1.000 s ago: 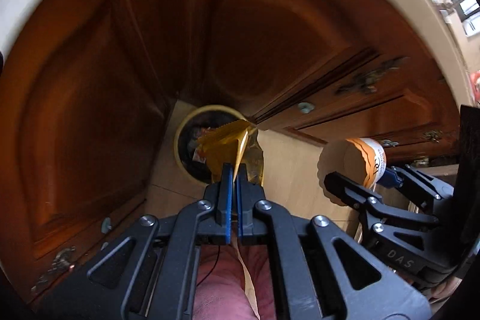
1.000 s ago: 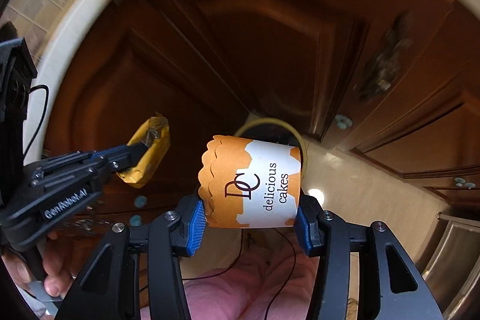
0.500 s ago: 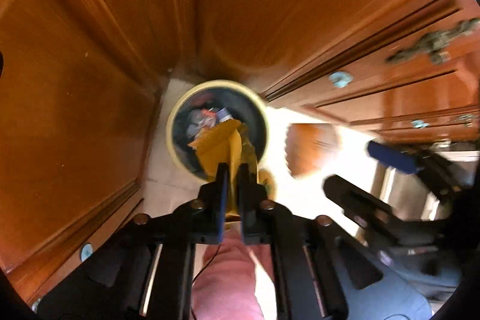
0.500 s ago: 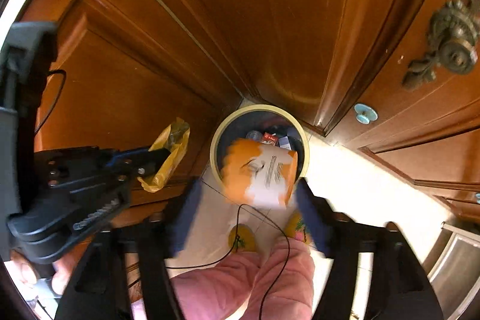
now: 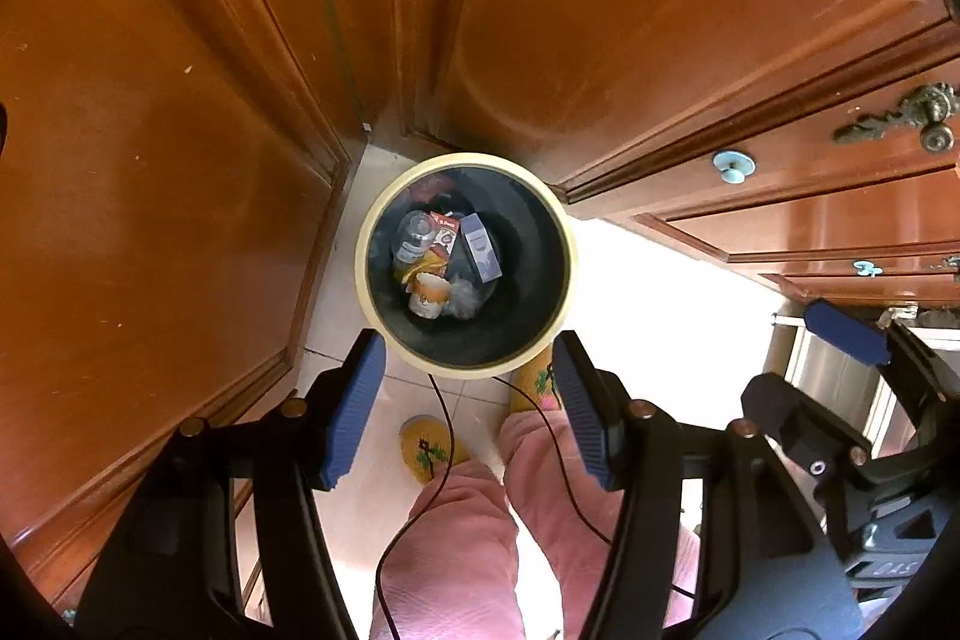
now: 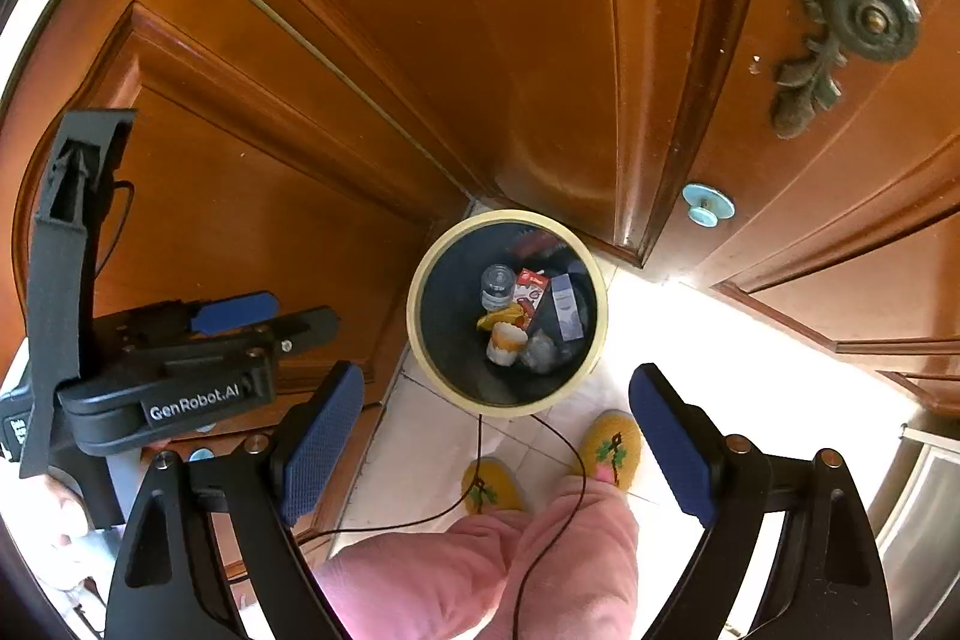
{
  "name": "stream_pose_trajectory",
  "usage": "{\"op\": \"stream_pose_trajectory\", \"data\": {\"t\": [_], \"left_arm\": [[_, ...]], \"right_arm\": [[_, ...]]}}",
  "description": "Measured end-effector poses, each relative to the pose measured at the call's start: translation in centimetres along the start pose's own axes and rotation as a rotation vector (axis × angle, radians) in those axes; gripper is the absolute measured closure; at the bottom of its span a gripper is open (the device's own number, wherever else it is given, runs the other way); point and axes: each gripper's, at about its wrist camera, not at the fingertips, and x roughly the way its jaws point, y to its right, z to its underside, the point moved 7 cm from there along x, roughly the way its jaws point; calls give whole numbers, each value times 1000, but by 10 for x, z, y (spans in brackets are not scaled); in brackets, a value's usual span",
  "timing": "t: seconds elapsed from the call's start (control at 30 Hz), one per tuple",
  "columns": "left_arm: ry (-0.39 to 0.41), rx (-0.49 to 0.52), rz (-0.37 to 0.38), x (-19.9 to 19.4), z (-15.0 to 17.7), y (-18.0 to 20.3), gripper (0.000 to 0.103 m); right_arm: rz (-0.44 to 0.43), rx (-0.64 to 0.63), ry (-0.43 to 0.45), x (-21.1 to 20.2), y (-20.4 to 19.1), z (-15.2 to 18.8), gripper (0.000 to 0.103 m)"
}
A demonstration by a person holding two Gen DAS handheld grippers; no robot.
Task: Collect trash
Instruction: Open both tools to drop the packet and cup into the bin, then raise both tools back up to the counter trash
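Note:
A round bin with a cream rim [image 5: 361,256] [image 6: 414,310] stands on the floor in a corner of wooden cabinets. Inside lie the orange-and-white cake cup [image 5: 427,295] [image 6: 506,343], the yellow wrapper [image 5: 413,273] [image 6: 498,317], a clear bottle [image 5: 414,235] and a blue box [image 5: 480,247]. My left gripper [image 5: 467,343] [image 6: 303,311] points straight down over the bin, its jaws opening with nothing between them. My right gripper [image 6: 497,379] [image 5: 780,352] hangs beside it above the bin's near rim, its jaws also opening and empty.
Wooden cabinet doors rise close behind and left of the bin, with an ornate brass handle [image 6: 864,10] and a blue knob [image 6: 708,208]. A person's pink trouser legs [image 5: 456,532] and yellow slippers [image 6: 612,448] stand at the bin. Thin black cables hang there. A steel appliance [image 6: 918,520] is at the right.
Both grippers sank toward the bin. The left let go of the yellow wrapper and the right let go of the cake cup; both now lie in the bin. Both jaws spread apart.

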Motion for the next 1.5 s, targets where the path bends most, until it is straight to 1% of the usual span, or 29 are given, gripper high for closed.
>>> {"op": "stream_pose_trajectory", "data": {"t": [0.17,0.27,0.4,0.6,0.7,0.87,0.93,1.03,1.17,1.27,1.37,1.5], "left_arm": [[34,31,-1,-24,2,5,48],[56,39,12,-50,3,10,48],[99,47,22,-98,3,16,48],[189,92,-12,-179,-2,27,48],[227,99,-12,-220,-5,33,48],[293,138,-15,-286,-9,47,48],[315,166,-38,-311,-9,55,48],[350,193,-46,-345,-10,67,48],[397,207,-56,-383,-13,80,48],[417,212,-64,-407,-16,90,48],[441,209,-61,-428,-18,96,48],[494,209,-50,-457,-25,109,48]], "right_arm": [[14,-26,12,-18,-13,4,12],[10,-31,20,-36,-21,6,12],[6,-28,39,-70,-32,9,12],[29,-66,100,-143,-53,10,13],[36,-80,136,-184,-62,5,13],[37,-78,219,-250,-71,0,13],[38,-77,247,-277,-75,-4,13],[28,-81,293,-311,-84,-5,13],[30,-77,347,-353,-96,-6,13],[18,-60,374,-379,-103,-8,13],[36,-51,404,-411,-113,-10,13],[56,-42,442,-441,-122,-11,13]]}}
